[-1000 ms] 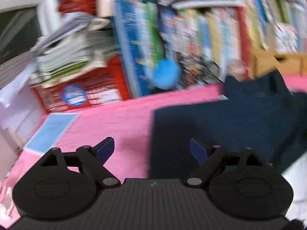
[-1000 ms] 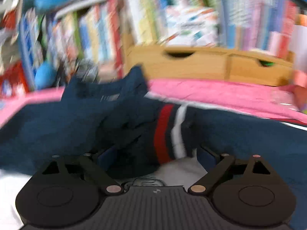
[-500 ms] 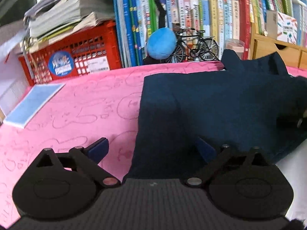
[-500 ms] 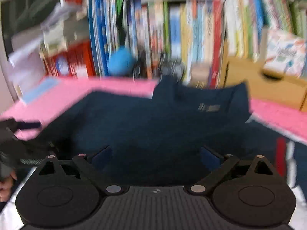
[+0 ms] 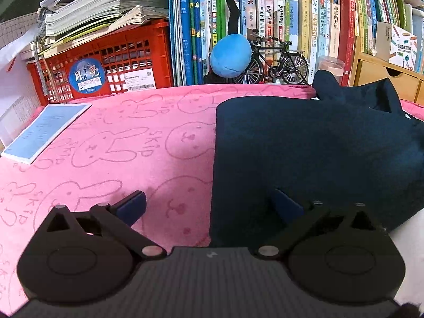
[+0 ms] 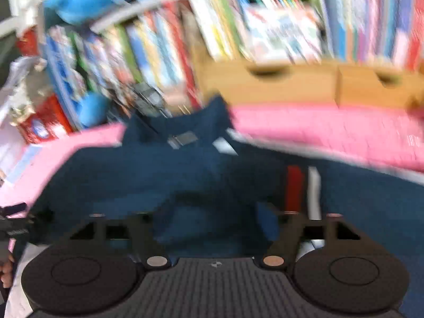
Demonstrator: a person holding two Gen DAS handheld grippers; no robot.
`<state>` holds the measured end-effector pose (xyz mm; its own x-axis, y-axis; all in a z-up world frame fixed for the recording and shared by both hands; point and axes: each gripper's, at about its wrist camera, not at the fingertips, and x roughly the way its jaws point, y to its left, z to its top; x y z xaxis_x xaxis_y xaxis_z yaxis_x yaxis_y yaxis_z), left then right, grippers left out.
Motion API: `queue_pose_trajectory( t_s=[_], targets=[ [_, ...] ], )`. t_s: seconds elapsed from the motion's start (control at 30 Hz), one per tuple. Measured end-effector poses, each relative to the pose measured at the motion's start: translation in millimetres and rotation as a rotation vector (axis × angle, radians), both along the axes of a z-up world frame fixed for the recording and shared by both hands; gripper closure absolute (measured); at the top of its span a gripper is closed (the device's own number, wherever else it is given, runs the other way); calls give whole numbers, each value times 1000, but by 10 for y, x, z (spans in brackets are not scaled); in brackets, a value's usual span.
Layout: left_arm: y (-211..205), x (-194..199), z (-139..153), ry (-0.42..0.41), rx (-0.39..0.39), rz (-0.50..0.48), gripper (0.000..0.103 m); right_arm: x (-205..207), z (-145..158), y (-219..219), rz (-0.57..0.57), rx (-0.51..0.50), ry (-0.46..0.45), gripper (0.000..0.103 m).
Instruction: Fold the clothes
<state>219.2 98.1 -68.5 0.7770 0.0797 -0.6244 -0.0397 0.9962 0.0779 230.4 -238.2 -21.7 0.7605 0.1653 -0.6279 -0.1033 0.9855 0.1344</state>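
A navy garment (image 5: 304, 145) lies on the pink rabbit-print cover (image 5: 119, 153); its straight left edge runs down the middle of the left wrist view. My left gripper (image 5: 209, 206) is open and low over that edge, its right finger over the cloth and its left finger over the pink cover. The right wrist view is blurred. It shows the same navy garment (image 6: 159, 172) with its collar at the back and a red and white stripe (image 6: 294, 188) on a sleeve. My right gripper (image 6: 214, 225) is open above a raised fold of navy cloth.
Along the back stand a red crate (image 5: 111, 61) under stacked papers, a row of books (image 5: 291, 13), a blue plush ball (image 5: 230, 55), a model bicycle (image 5: 275, 61) and wooden drawers (image 5: 384, 76). A blue booklet (image 5: 45, 132) lies at the left. White cloth (image 5: 413, 238) shows at the lower right.
The left gripper has come down and steadied at the garment's left edge. The right gripper swung left, then back right over the striped sleeve, and its jaws now stand closer together.
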Motion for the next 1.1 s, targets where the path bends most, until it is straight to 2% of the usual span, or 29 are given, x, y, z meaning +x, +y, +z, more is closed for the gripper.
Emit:
queue_pose_trajectory(
  t_s=[0.03, 0.1, 0.2, 0.23, 0.27, 0.33, 0.37, 0.4, 0.47, 0.5, 0.73, 0.8, 0.93, 1.0, 1.03, 1.1],
  targets=[
    [3, -1, 0, -2, 2, 6, 0, 13, 29, 36, -8, -8, -5, 20],
    [26, -8, 1, -7, 5, 36, 0, 143, -1, 232, -27, -88, 9, 20],
    [162, -23, -1, -4, -17, 89, 0, 378, -257, 408, -21, -108, 90, 19],
    [223, -32, -4, -1, -31, 102, 0, 436, -352, 460, -18, -119, 94, 15],
    [278, -51, 5, 0, -41, 110, 0, 457, -397, 494, -14, -130, 59, 13],
    [330, -113, 72, -14, -29, 133, 0, 526, -433, 492, -4, -98, 48, 7],
    [356, -144, 106, -20, -22, 144, 4, 546, -450, 484, 3, -91, 43, 2],
    [364, -179, 164, -40, -30, 142, 12, 553, -465, 478, 8, -86, 36, 0],
    [317, -261, 364, -119, -89, 94, 12, 525, -488, 469, 11, -85, 18, 0],
    [268, -269, 409, -137, -103, 74, 9, 511, -500, 465, 13, -85, 10, 0],
    [-367, 49, 100, 1, -14, -22, 9, 512, -501, 461, 13, -84, 3, 0],
    [-517, 117, 27, 30, 11, -43, 5, 507, -489, 469, 11, -84, 3, 0],
    [-573, 78, 72, 16, 55, -32, 6, 500, -477, 476, 9, -87, 10, 0],
    [-627, 64, 160, 20, 74, -40, 8, 458, -400, 445, 14, -90, 46, 0],
    [-663, 30, 229, 3, 68, -56, 8, 415, -342, 410, 17, -83, 56, 0],
    [-757, 2, 402, -23, 29, -95, 8, 234, -162, 226, 26, -33, 16, 0]
  ],
)
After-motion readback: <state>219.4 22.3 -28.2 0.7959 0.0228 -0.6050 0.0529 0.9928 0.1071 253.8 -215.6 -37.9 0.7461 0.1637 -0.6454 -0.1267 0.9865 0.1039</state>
